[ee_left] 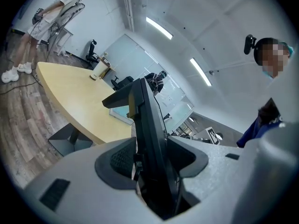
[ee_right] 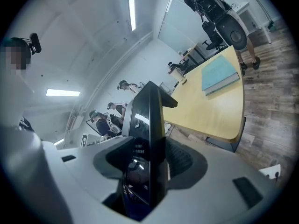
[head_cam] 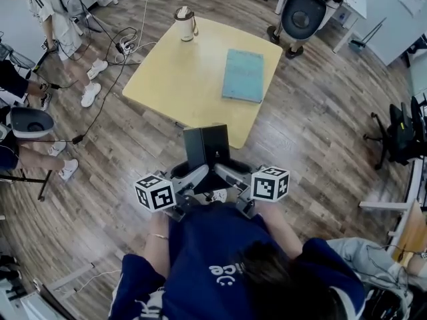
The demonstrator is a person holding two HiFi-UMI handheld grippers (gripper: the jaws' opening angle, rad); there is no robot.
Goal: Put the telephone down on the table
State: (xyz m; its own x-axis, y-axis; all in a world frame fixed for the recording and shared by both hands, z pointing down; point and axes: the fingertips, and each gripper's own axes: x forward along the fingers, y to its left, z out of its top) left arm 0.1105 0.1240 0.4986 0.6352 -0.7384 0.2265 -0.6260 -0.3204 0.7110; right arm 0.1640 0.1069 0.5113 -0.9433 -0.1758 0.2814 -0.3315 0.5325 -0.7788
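Observation:
The black telephone [head_cam: 207, 147] is held upright in the air, just short of the near edge of the yellow table [head_cam: 180, 85]. My left gripper [head_cam: 192, 179] clamps it from the left and my right gripper [head_cam: 231, 175] from the right. In the left gripper view the telephone [ee_left: 145, 120] stands edge-on between the grey jaws, with the pads pressed against its sides. In the right gripper view the telephone [ee_right: 145, 125] is pinched the same way, its glossy face reflecting the room. The table top [ee_right: 210, 104] lies ahead of it.
A teal book [head_cam: 243, 75] lies on the table's right half and a lidded cup [head_cam: 185, 24] stands at its far edge. Cables [head_cam: 123, 45] trail over the wooden floor at left, near people's feet [head_cam: 90, 93]. Office chairs [head_cam: 303, 12] stand beyond the table.

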